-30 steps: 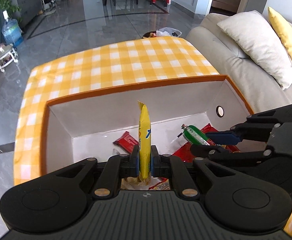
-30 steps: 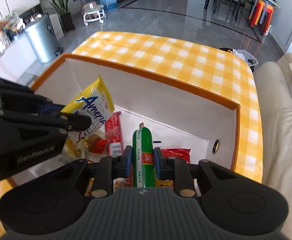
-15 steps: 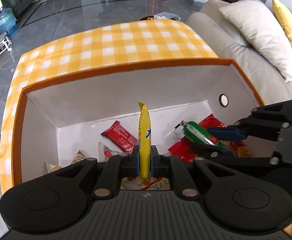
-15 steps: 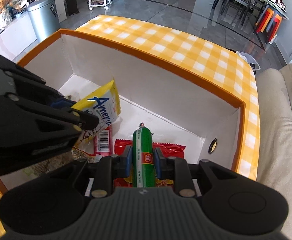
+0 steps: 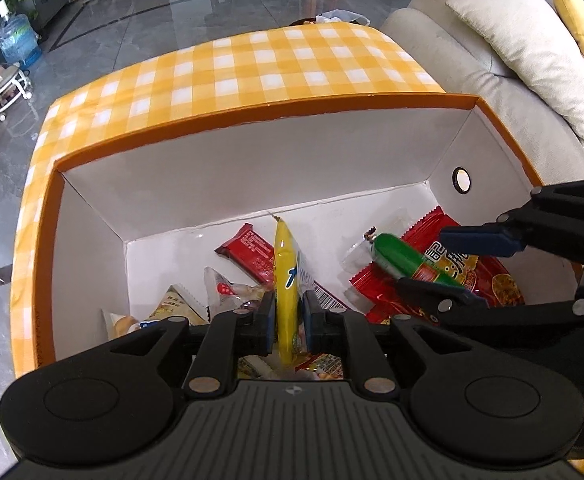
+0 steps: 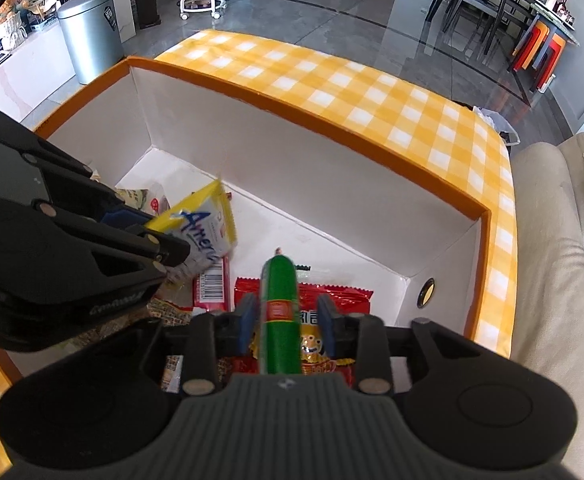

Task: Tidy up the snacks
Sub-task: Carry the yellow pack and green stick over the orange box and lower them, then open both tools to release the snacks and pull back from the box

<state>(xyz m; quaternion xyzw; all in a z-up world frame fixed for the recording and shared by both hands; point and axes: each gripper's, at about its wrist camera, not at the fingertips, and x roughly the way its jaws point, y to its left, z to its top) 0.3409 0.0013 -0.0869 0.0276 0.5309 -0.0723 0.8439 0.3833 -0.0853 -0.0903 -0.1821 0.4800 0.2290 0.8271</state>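
Note:
An orange-rimmed box [image 5: 252,114] with white inner walls stands on a yellow checked tablecloth [image 5: 252,64] and holds several snacks. My left gripper [image 5: 288,308] hangs over its left half. Its jaws are opening, and a yellow packet [image 5: 286,272] stands edge-on between the pads, twisted a little and loose. My right gripper [image 6: 286,308] hangs over the right half, its jaws also opening. A green sausage [image 6: 282,308] lies between its pads with a gap on each side. In the left wrist view the sausage [image 5: 399,254] rests on the lower finger of the right gripper [image 5: 423,262].
On the box floor lie a red bar wrapper [image 5: 248,252], a large red packet [image 5: 487,280] and triangular packets [image 5: 180,304]. A beige sofa [image 5: 451,44] with cushions flanks the table on the right. A metal bin [image 6: 90,32] stands beyond the table's left end.
Both grippers have tipped further down into the box. Both pairs of jaws have come apart: the right ones clearly off the sausage, the left ones slightly off the yellow packet.

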